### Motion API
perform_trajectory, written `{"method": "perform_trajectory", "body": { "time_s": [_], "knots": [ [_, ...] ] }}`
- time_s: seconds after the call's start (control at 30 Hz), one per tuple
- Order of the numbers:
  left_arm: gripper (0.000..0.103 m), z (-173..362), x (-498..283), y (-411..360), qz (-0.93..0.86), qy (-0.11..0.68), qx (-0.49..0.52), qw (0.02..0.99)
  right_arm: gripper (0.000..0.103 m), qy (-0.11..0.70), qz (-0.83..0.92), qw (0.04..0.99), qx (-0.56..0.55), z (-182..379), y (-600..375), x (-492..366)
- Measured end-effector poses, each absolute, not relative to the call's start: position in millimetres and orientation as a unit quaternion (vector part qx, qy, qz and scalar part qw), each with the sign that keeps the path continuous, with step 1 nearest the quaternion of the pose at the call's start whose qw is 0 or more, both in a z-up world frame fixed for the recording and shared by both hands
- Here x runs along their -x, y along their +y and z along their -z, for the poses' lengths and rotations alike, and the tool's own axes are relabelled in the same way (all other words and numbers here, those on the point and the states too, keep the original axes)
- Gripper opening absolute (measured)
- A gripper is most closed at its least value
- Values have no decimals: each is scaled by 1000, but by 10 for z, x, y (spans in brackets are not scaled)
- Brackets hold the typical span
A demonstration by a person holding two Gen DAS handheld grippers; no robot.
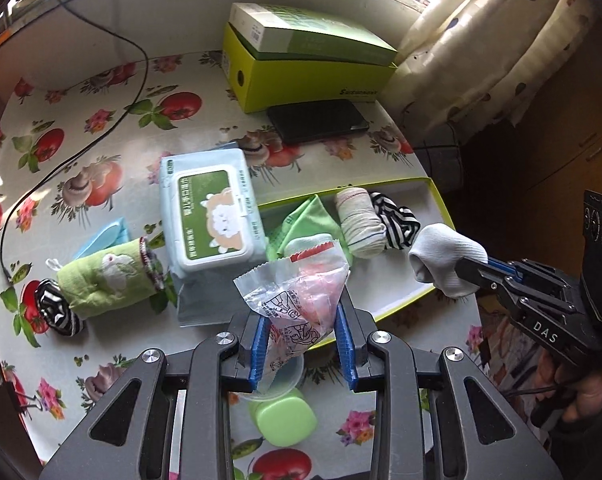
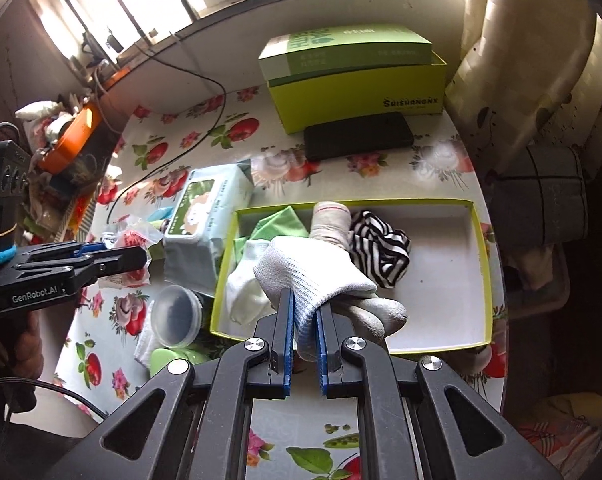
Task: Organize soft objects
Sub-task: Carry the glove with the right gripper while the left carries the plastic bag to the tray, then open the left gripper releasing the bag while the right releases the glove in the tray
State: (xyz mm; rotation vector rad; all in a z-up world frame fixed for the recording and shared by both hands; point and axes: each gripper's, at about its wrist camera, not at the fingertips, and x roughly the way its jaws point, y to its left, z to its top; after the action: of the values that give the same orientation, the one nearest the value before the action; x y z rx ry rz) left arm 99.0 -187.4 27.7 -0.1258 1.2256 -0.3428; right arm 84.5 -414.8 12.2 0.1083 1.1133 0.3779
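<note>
My left gripper point(image 1: 303, 316) is shut on a clear plastic bag point(image 1: 297, 292) with red contents, held above the table in front of the wipes pack. My right gripper point(image 2: 304, 308) is shut on a white work glove point(image 2: 313, 276) and holds it over the near edge of the yellow-green tray point(image 2: 479, 240); the glove also shows in the left wrist view point(image 1: 445, 258). In the tray lie a green cloth point(image 2: 279, 220), a white sock point(image 2: 243, 284), a beige rolled sock point(image 2: 331, 220) and a black-and-white striped cloth point(image 2: 381, 248).
A wipes pack point(image 1: 211, 216), a green rabbit pouch point(image 1: 109, 276), a small striped cloth point(image 1: 55, 312), a clear round lid point(image 2: 177, 316) and a green case point(image 1: 283, 420) lie left of the tray. Stacked green boxes point(image 1: 309, 60) and a black phone point(image 1: 319, 120) sit behind. A black cable point(image 1: 81, 148) crosses the table.
</note>
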Motion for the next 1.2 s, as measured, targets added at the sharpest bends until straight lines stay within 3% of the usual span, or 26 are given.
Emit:
{"method": "perform_trajectory", "body": {
  "time_s": [0.6, 1.2],
  "knots": [
    [31, 147, -1267, -2816, 230, 615, -4, 754, 9, 553, -152, 817, -58, 293, -4629, -1089],
    [32, 604, -1321, -3113, 236, 667, -26, 707, 11, 591, -168, 788, -44, 640, -4550, -1148]
  ]
}}
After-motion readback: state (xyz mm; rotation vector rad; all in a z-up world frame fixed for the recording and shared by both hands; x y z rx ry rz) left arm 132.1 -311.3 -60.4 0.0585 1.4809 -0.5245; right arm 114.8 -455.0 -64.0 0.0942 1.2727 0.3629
